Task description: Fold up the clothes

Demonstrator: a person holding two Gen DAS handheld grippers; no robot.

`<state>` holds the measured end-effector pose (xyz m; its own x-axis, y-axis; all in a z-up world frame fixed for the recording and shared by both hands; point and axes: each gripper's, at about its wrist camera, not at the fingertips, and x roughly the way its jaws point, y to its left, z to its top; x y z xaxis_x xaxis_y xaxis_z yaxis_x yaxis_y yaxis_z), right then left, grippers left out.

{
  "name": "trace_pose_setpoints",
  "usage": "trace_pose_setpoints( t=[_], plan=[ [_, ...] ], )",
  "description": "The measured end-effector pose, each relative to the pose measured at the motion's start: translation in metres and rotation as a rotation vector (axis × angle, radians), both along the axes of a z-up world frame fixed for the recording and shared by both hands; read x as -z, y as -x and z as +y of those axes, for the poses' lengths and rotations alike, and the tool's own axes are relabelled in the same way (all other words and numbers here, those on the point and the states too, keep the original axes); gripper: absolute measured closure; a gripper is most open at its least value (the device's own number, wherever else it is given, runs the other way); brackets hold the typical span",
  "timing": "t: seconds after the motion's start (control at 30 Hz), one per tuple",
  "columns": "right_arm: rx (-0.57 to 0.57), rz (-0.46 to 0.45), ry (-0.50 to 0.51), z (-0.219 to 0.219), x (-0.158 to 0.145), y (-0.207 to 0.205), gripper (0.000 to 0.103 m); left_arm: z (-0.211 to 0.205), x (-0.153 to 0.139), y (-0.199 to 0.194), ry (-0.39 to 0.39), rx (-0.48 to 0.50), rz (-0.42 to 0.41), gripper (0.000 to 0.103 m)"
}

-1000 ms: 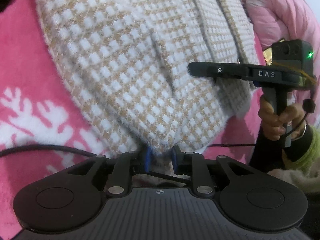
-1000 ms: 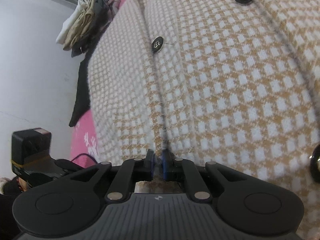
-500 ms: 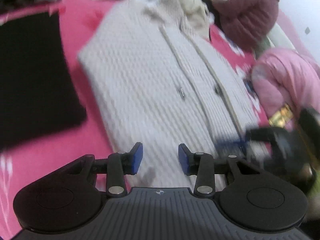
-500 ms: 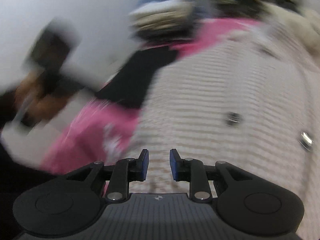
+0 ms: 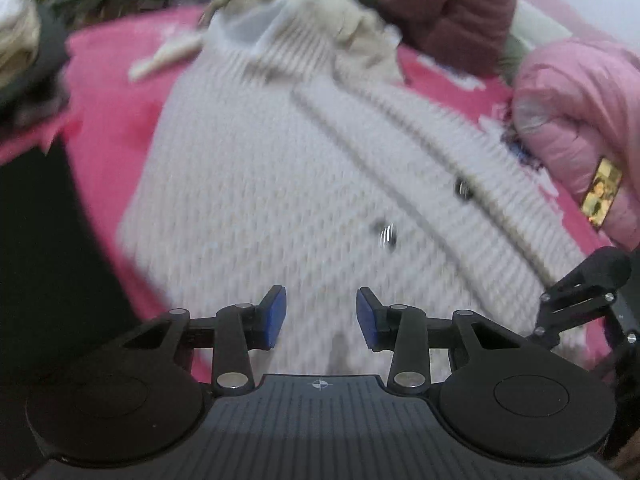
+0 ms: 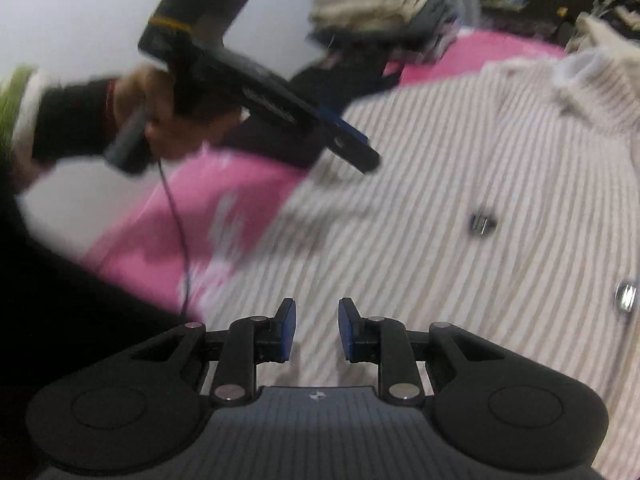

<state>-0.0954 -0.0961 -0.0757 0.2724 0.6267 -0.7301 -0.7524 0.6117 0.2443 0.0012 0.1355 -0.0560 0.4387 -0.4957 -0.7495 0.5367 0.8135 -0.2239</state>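
Note:
A cream and tan checked cardigan (image 5: 300,168) with dark buttons (image 5: 464,190) lies flat on a pink blanket (image 5: 112,92), collar (image 5: 280,40) at the far end. My left gripper (image 5: 321,312) hovers above its near hem, open, with nothing between the blue pads. My right gripper (image 6: 317,328) is also open and empty over the near part of the cardigan (image 6: 460,200). In the right wrist view a hand (image 6: 160,120) holds the left gripper (image 6: 360,152) above the cardigan's left edge. Both views are blurred.
A black garment (image 5: 40,240) lies on the blanket left of the cardigan. A pink padded jacket (image 5: 580,120) and a maroon jacket (image 5: 460,4) sit at the right and far right. A pile of folded clothes (image 6: 380,4) stands at the far end by a white wall (image 6: 80,8).
Both grippers were shut on the cardigan's near edge a second ago. They have let go, opened, lifted and drawn back, so the whole cardigan now shows.

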Motion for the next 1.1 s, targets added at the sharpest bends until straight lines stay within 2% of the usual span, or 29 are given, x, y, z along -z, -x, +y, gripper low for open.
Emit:
trace_pose_setpoints(
  t=[0.1, 0.13, 0.17, 0.2, 0.23, 0.33, 0.43, 0.57, 0.63, 0.67, 0.7, 0.77, 0.87, 0.97, 1.1],
  plan=[
    [0.026, 0.013, -0.036, 0.005, 0.008, -0.014, 0.077, -0.007, 0.011, -0.036, 0.0, -0.108, -0.066, 0.064],
    [0.021, 0.04, -0.013, 0.007, 0.019, -0.016, 0.077, -0.005, 0.02, -0.048, -0.005, -0.152, -0.074, 0.064],
    [0.021, 0.064, 0.035, 0.01, 0.033, -0.014, 0.077, 0.0, 0.033, -0.06, -0.017, -0.201, -0.07, 0.065],
    [0.023, 0.053, 0.041, 0.011, 0.043, -0.009, 0.078, 0.006, 0.045, -0.07, -0.006, -0.237, -0.056, 0.068],
    [0.03, 0.039, 0.007, 0.005, 0.044, -0.004, 0.078, 0.013, 0.056, -0.078, 0.028, -0.26, -0.032, 0.068],
    [0.053, 0.105, -0.042, -0.014, 0.042, -0.004, 0.078, 0.016, 0.05, -0.084, 0.06, -0.262, -0.02, 0.067],
    [0.068, 0.137, -0.092, -0.019, 0.05, -0.009, 0.078, 0.015, 0.034, -0.095, 0.108, -0.242, -0.06, 0.066],
    [0.081, 0.16, -0.111, -0.015, 0.057, -0.02, 0.078, 0.005, 0.05, -0.155, 0.121, -0.339, -0.074, 0.066],
    [0.089, 0.159, -0.111, -0.013, 0.057, -0.019, 0.078, 0.001, 0.072, -0.181, 0.083, -0.387, -0.061, 0.066],
    [0.094, 0.157, -0.109, -0.013, 0.057, -0.018, 0.078, -0.001, 0.078, -0.181, 0.066, -0.386, -0.084, 0.066],
    [0.098, 0.155, -0.109, -0.013, 0.056, -0.017, 0.078, -0.006, 0.079, -0.178, 0.044, -0.376, -0.118, 0.065],
    [0.11, 0.154, -0.112, -0.012, 0.056, -0.015, 0.077, -0.013, 0.07, -0.179, 0.003, -0.359, -0.128, 0.065],
    [0.116, 0.155, -0.122, -0.011, 0.06, -0.016, 0.077, -0.009, 0.054, -0.188, 0.04, -0.357, -0.1, 0.065],
    [0.12, 0.174, -0.138, -0.01, 0.064, -0.018, 0.077, -0.009, 0.057, -0.199, 0.072, -0.404, -0.11, 0.064],
    [0.157, 0.205, -0.16, -0.015, 0.064, -0.019, 0.077, -0.032, 0.076, -0.207, -0.056, -0.397, -0.173, 0.056]
  ],
)
